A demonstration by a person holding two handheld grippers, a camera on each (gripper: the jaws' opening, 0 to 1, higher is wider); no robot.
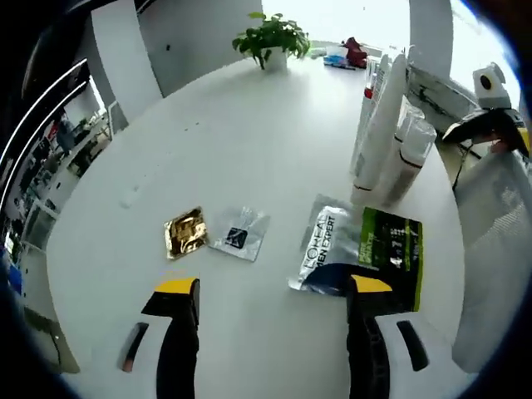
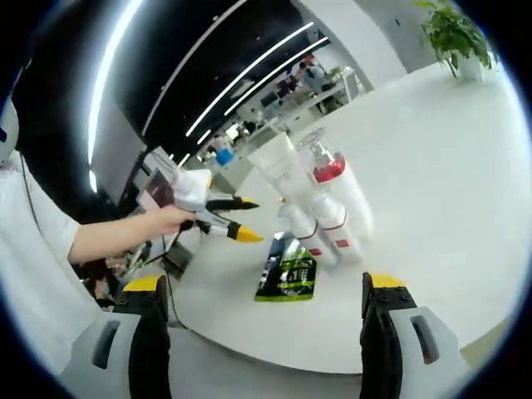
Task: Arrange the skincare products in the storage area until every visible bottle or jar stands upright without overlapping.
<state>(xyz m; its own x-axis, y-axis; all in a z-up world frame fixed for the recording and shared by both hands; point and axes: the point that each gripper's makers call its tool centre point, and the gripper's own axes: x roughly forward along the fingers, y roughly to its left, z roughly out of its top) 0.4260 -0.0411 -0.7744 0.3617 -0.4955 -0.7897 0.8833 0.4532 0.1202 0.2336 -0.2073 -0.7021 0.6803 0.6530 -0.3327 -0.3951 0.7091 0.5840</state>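
Both tongs (image 1: 273, 284) (image 2: 263, 285) open, empty.

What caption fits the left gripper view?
Open left claw over white table: sachets flat, bottles upright beyond.

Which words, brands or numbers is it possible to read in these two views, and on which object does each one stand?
"L'OREAL MEN EXPERT" – on the silver and green sachet, in the left gripper view.
Small print on the sachet's green half: too small to read.
Clear sachet: a dark mark, too blurred to read.
Gold sachet: no legible text.
White bottles: red labels in the right gripper view, too blurred to read.
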